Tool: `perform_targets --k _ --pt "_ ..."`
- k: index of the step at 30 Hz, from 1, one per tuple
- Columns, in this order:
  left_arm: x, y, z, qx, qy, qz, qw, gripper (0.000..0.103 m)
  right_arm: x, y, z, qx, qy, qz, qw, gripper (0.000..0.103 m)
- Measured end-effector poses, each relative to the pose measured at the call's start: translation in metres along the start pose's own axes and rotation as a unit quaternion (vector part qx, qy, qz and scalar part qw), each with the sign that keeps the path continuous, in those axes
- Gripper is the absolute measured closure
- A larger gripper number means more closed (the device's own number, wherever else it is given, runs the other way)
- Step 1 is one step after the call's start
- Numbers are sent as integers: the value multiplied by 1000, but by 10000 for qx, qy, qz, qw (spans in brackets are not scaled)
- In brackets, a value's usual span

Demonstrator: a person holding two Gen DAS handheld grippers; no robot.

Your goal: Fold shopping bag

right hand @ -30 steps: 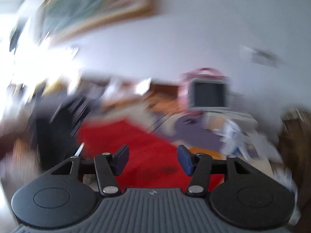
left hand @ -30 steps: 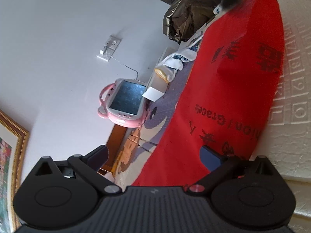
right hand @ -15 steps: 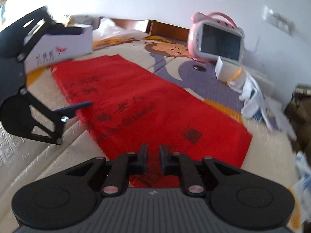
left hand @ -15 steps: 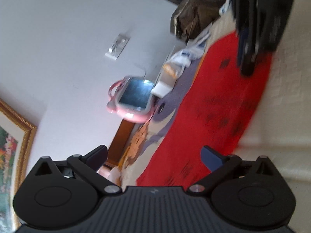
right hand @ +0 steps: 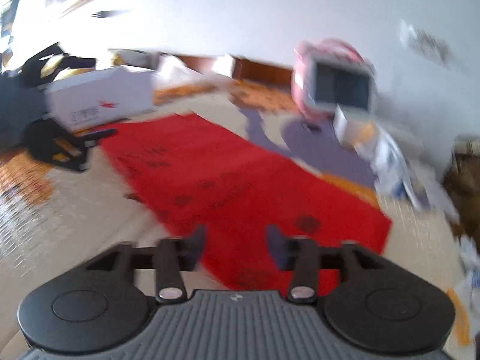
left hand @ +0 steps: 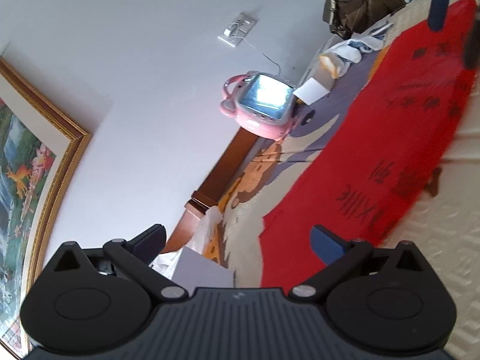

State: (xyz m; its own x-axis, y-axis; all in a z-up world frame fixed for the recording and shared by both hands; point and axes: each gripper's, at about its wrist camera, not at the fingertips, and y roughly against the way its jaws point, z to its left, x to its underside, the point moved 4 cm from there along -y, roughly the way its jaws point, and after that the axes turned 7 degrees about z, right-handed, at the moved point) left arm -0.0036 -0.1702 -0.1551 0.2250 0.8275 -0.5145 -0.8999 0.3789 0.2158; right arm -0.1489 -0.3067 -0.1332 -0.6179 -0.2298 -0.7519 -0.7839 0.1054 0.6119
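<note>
As it lies flat, red bag (right hand: pixel 240 186) | long axis toward left gripper (right hand: pixel 64 147)

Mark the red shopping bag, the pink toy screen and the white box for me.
red shopping bag (right hand: pixel 240 186): right wrist view, middle of its flat printed face.
pink toy screen (left hand: pixel 265 97): left wrist view, centre of its display.
white box (right hand: pixel 99 96): right wrist view, its long side panel.

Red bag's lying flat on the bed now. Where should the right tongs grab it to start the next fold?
Take the flat red fabric shopping bag at its near short edge, by the corner ahead of the open right tongs. It lies flat, so only an edge offers a lip; come in low from the near side, sliding one finger underneath.
</note>
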Motion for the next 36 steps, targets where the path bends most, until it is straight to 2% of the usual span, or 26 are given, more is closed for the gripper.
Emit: perform_targets --k 2,5,9,12,15,18,21,26,36 --pt "-1 -9 4 -90 54 -6 9999 1 -10 0 27 125 718 -157 9972 29" --pt "-7 -24 14 -171 249 -28 9995 1 -27 -15 58 316 1377 -265 9896 29" --pt "-9 -29 24 6 654 -237 9976 1 -41 -40 83 503 1869 -46 9811 29" --pt "2 -29 26 403 911 -275 9946 1 -47 -61 95 713 2266 98 9713 29" --pt "12 -33 27 349 973 -186 9945 1 -51 -78 95 951 2448 23 9649 26" --pt "14 -39 32 285 1152 -106 9929 1 -59 -89 89 962 2369 -122 9667 23" --pt "13 -36 36 244 1217 -209 9920 1 -57 -93 82 864 2199 -399 9709 21" --pt "12 -37 34 217 1164 -206 9927 1 -60 -97 76 737 1998 -305 9766 19" --pt "12 -33 35 330 1255 -252 9912 1 -57 -100 54 14 890 -61 9960 20"
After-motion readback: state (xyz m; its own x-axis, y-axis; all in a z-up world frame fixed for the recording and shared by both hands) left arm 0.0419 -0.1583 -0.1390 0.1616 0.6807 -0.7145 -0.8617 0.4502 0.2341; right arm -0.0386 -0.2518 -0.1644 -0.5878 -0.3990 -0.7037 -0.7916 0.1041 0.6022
